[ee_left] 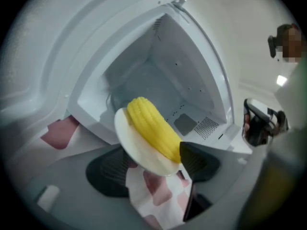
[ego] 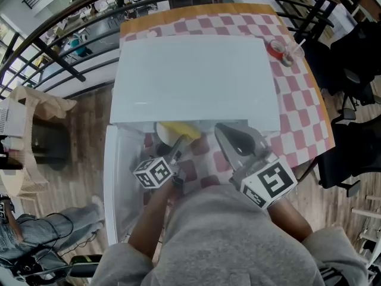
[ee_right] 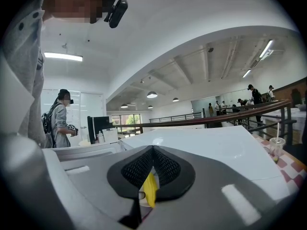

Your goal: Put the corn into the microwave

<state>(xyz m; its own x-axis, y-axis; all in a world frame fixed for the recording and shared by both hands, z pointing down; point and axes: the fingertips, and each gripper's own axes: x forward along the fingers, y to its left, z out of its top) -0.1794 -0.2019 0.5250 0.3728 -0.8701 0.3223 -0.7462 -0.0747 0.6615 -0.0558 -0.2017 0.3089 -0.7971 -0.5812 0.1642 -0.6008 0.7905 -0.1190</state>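
Clearly the corn lies on its white plate at the mouth of the open microwave, not yet inside; our left gripper stands wide around the plate without clamping, and our right gripper is closed, empty. If we pinch only the rim, the plate may tip and roll the corn off. We read no writing, only square markers.

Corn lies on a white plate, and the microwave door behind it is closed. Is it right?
Not quite: the microwave door is open. The left gripper view looks past the corn on its white plate straight into the microwave.
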